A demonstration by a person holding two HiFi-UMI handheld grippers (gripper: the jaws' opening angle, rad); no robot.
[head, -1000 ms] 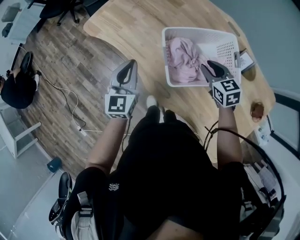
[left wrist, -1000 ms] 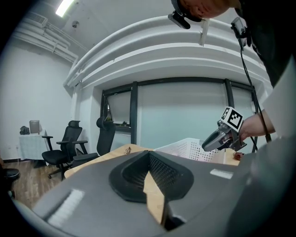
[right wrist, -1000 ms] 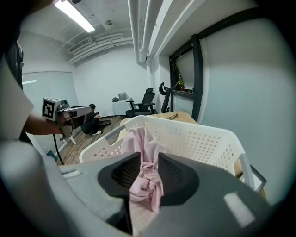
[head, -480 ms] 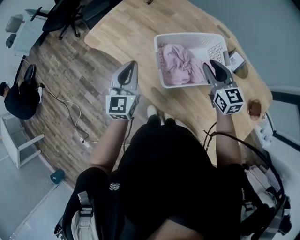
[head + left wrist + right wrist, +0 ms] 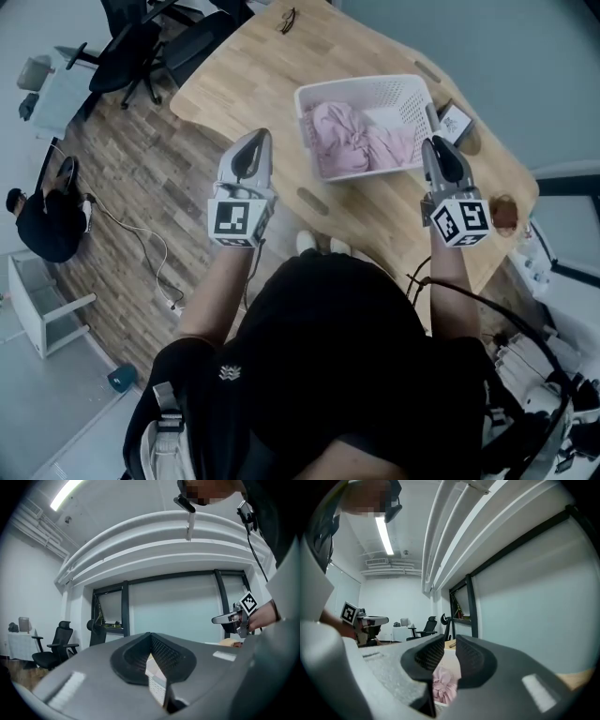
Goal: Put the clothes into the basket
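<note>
The head view looks steeply down on the table (image 5: 262, 66) and basket (image 5: 405, 94). Each gripper view faces level along its jaws, glimpsing that basket.

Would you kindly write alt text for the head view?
A white basket of pink clothes sits on a wooden table. The left tool is shut and empty; on the right tool the jaws have just been closing, nothing between them.

Both your forearms reach forward. Your grey left gripper (image 5: 255, 141) points level, jaws seemingly together. Your grey right gripper (image 5: 438, 148) is empty, its jaws narrowly apart and just closing.
</note>
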